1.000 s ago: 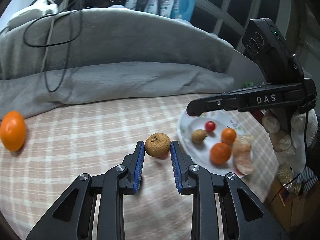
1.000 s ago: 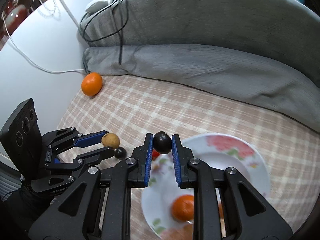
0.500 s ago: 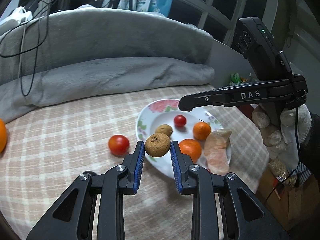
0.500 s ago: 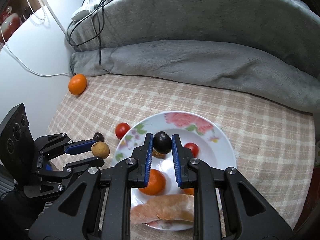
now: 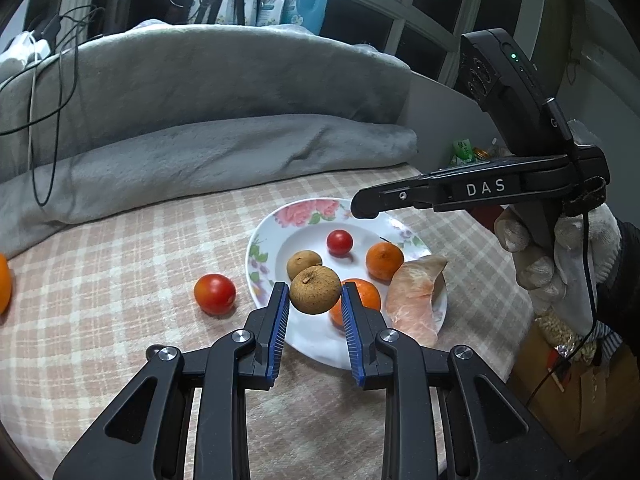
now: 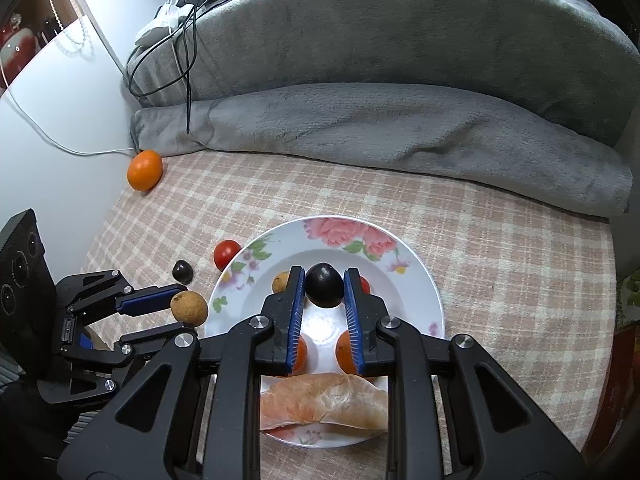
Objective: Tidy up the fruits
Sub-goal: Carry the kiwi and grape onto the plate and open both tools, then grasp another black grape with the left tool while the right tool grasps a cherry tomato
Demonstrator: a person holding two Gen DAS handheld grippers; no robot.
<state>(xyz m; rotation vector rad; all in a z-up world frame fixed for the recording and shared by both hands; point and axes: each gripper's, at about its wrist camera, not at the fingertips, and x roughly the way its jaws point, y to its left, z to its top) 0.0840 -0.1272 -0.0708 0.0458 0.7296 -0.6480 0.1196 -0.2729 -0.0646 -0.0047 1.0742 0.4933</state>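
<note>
Over by the wall a smooth orange [image 6: 145, 170] lies at the edge of the checked cloth [image 6: 500, 264], well apart from everything else. Next comes the left gripper [image 6: 188, 316], angled down and reaching in toward the plate's near-left rim, its blue ribbed pads clamped on a round, rough-skinned brown longan [image 5: 315, 289] held in the air just over that rim. A small dark fruit [image 6: 183, 271] and a glossy red tomato [image 5: 215, 293] sit on the cloth just beside the plate [image 6: 416, 272], which is white, shallow and round, with pink flowers printed along its border. On it lie a second longan [image 5: 304, 264], a cherry tomato [image 5: 339, 241], two dimpled mandarins [image 5: 384, 261] and a pale, matte peeled citrus wedge [image 5: 414, 300] resting against the right rim. The right gripper [image 6: 323, 292] points steeply down over the middle of the plate with a smooth black oval fruit [image 6: 324, 290] between its pads; the jaws are opening, though the pads look to be touching the fruit on both sides yet. A hand in a white knitted glove [image 5: 560, 256] holds that gripper's black handle at the right. Behind it all a thick grey fleece blanket [image 6: 400, 128] is folded in soft rolls, with black cables [image 6: 176, 52] draped over its left end.
</note>
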